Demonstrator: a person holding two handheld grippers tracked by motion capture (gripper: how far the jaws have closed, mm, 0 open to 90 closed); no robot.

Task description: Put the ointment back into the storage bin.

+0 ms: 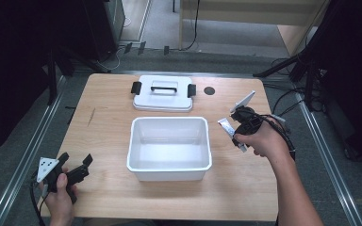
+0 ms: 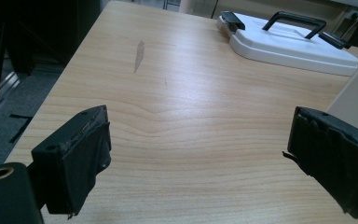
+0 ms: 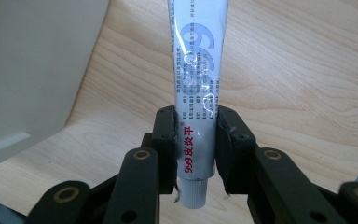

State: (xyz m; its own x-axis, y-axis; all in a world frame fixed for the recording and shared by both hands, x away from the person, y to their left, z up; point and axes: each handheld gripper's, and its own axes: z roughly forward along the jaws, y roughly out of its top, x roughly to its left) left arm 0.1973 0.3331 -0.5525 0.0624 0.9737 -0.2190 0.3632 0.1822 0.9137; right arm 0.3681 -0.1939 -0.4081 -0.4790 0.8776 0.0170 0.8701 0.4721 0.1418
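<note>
Right tool point(image 3: 195, 140) grips a white tube point(image 3: 196, 70) near its cap, right of the white tub point(image 1: 168, 146) mid-bench point(image 1: 108, 141); left tool point(image 2: 200, 154), jaws wide and empty, near the front-left corner.

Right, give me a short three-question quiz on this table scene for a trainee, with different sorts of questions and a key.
1. True or false: the lid sits on the white bin.
2. Which tool grips the tube? A) the left tool B) the right tool C) neither
3. Fill in: the left tool's jaws stand ____ over bare table.

Key
1. False: the lid lies flat on the table behind the bin, which is open.
2. B: its jaws are shut on the tube near the cap end.
3. Open, with nothing between them.
</note>
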